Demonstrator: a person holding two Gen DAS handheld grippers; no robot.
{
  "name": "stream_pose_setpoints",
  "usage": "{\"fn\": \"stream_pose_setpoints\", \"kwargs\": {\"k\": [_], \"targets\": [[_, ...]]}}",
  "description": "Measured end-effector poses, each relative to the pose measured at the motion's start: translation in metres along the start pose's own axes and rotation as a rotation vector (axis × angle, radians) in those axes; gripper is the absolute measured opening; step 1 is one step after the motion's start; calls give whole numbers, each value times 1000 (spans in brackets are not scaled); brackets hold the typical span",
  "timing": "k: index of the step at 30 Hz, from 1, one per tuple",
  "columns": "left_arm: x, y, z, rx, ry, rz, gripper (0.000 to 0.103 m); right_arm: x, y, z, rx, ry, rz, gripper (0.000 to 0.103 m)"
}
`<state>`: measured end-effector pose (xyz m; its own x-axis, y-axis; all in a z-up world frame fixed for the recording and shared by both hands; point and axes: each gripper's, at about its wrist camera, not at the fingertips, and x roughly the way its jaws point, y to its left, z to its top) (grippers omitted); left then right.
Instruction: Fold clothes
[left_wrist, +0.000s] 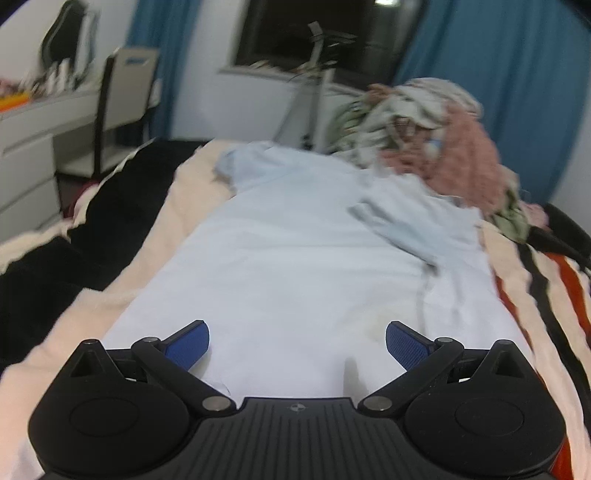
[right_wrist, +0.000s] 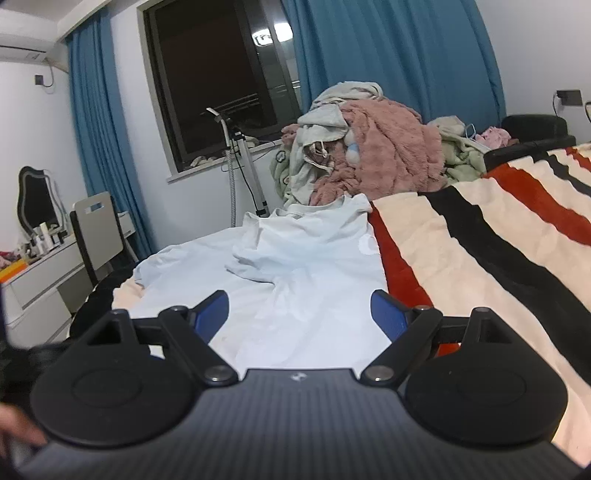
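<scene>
**Pale shirt spread on a striped bed**

A pale blue cotton T-shirt lies flat on the bed's cream, black and red striped fleece blanket. Both the left gripper and right gripper hover above it, fingers spread, holding nothing. A heap of pink and green laundry sits beyond, before blue curtains.

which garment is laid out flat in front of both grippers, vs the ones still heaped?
The pale blue T-shirt, spread on the striped blanket with one sleeve folded onto its body. The pink fleece and grey garment sit crumpled in the pile behind it.
</scene>
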<state>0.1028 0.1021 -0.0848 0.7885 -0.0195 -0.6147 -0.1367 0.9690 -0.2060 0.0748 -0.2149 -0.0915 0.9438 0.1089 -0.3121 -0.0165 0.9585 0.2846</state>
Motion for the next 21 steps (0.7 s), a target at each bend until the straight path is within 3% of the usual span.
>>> {"fn": "stream_pose_setpoints", "kwargs": {"k": [5, 11, 18, 21], "targets": [[34, 18, 22, -29, 3, 74, 103, 5, -4, -2, 28, 13, -5, 85], [62, 43, 53, -52, -40, 111, 103, 18, -5, -4, 40, 24, -1, 85], [109, 88, 95, -222, -41, 30, 102, 39, -5, -14, 59, 80, 17, 85], [131, 118, 107, -348, -63, -67, 98, 51, -6, -18, 88, 116, 45, 85]]}}
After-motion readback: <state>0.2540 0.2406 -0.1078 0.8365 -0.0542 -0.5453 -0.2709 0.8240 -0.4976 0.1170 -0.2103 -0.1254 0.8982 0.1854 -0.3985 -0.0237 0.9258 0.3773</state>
